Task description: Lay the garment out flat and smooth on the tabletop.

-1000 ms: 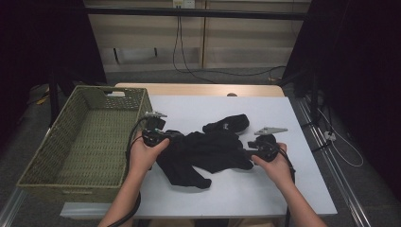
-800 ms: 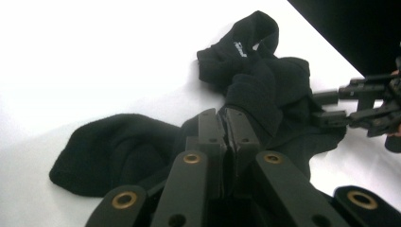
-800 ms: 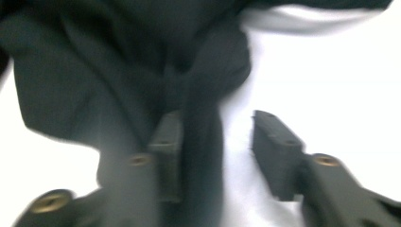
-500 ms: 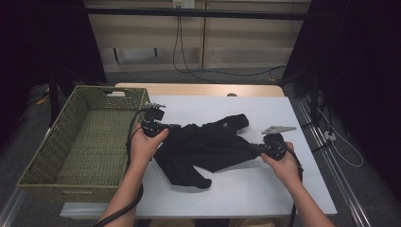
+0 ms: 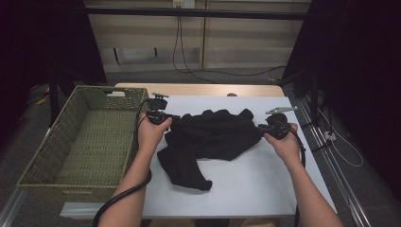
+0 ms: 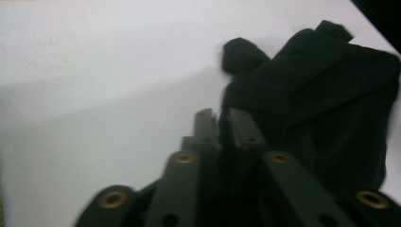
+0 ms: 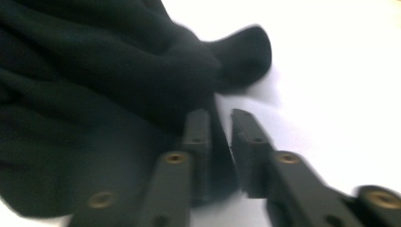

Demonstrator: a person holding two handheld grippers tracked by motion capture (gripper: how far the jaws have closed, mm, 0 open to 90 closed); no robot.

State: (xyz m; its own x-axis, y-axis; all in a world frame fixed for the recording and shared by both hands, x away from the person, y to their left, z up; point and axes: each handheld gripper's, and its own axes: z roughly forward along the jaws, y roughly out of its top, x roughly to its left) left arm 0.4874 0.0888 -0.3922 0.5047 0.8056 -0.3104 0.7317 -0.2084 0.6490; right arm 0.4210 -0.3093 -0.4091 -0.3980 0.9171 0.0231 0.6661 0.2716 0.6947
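A black garment lies spread on the white table, stretched between both hands, one sleeve trailing toward the front. My left gripper is at its left edge. In the left gripper view the jaws have just been opening a little and still pinch the garment in a thin gap. At the cloth's right edge is my right gripper. Its jaws have just been opening too and stand slightly apart, with a fold of the garment lying loose between them.
A woven green basket stands left of the table, close to my left forearm. Bare white tabletop stretches in front of and to the right of the garment. Cables and a dark rail run along the floor beyond the table's far edge.
Both hands have moved apart, the left one leftward and the right one rightward, and the bunched garment has been pulled out wide and flat between them.
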